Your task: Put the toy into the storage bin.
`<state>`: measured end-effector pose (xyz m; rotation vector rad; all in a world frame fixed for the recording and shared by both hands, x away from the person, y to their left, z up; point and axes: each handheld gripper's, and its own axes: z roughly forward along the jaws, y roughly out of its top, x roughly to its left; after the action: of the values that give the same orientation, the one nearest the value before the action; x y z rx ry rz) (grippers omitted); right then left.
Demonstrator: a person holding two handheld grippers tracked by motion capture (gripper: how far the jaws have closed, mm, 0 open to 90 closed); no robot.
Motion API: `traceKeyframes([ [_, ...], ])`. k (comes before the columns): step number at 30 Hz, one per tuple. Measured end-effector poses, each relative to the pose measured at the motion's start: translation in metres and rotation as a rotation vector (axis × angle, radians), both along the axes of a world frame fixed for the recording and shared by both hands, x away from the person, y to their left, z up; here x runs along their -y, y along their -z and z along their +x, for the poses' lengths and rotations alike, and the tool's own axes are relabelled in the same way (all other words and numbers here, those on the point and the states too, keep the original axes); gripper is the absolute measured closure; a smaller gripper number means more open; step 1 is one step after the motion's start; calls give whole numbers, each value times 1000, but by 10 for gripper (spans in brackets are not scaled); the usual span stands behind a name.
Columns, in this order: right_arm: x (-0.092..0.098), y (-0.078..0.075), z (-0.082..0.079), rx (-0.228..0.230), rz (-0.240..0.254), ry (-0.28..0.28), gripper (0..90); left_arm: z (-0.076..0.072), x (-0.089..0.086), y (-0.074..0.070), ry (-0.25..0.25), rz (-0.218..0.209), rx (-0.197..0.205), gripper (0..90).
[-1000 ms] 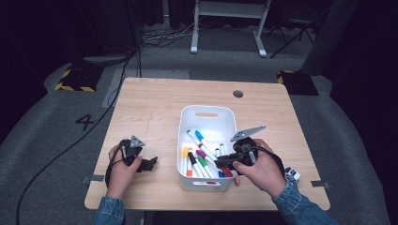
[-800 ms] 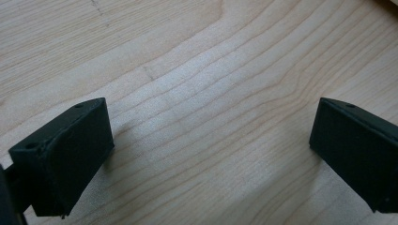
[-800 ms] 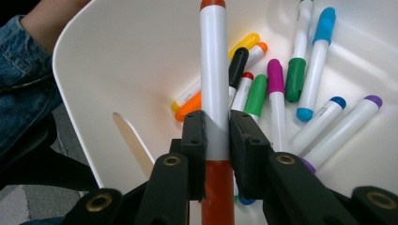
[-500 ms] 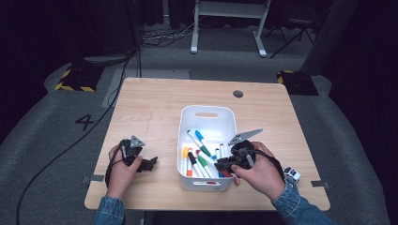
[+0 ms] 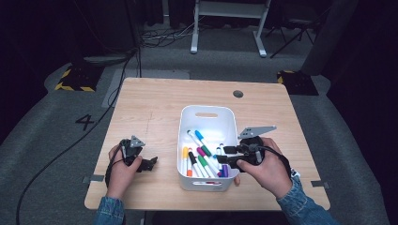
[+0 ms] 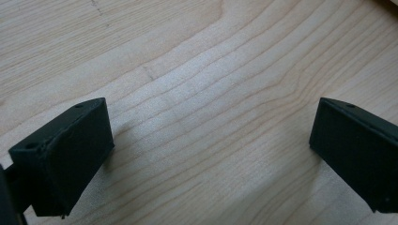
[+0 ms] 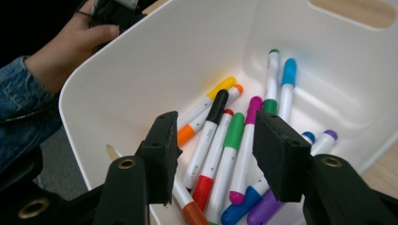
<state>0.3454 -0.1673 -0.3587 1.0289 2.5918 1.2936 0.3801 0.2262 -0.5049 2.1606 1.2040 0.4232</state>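
A white bin (image 5: 206, 115) stands on the wooden table (image 5: 150, 117) and holds several coloured markers (image 5: 202, 159). My right gripper (image 5: 225, 155) reaches over the bin's right rim, open; its jaws have just been opening. In the right gripper view this gripper (image 7: 215, 119) hangs above the markers (image 7: 230, 140), which lie loose on the bin's floor, none pressed by the pads. My left gripper (image 5: 149, 163) rests on the table left of the bin. Its jaws (image 6: 211, 105) stand wide apart over bare wood, with nothing between them.
A round cable hole (image 5: 238, 93) sits near the table's far edge. A black cable (image 5: 70, 150) trails off to the left from the left gripper. The bin wall (image 7: 141, 70) rises close on the right gripper's left. Behind it is the other hand (image 7: 80, 37).
The right gripper's jaws, shut in the earlier frames, now stand apart over the bin. Both hands stayed nearly where they were.
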Motion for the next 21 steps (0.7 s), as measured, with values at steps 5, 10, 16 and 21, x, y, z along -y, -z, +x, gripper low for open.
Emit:
traceKeyframes([
  [5, 14, -9, 1, 22, 12, 35, 528, 0, 0, 0, 0, 0, 0, 0],
  [10, 33, -13, 3, 27, 7, 80, 532, 0, 0, 0, 0, 0, 0, 0],
  [16, 53, -13, 8, 19, -2, 140, 543, 0, 0, 0, -1, 0, 0, 0],
  [21, 64, -7, 15, 3, -22, 180, 552, 0, 0, 0, 0, -1, 0, 0],
])
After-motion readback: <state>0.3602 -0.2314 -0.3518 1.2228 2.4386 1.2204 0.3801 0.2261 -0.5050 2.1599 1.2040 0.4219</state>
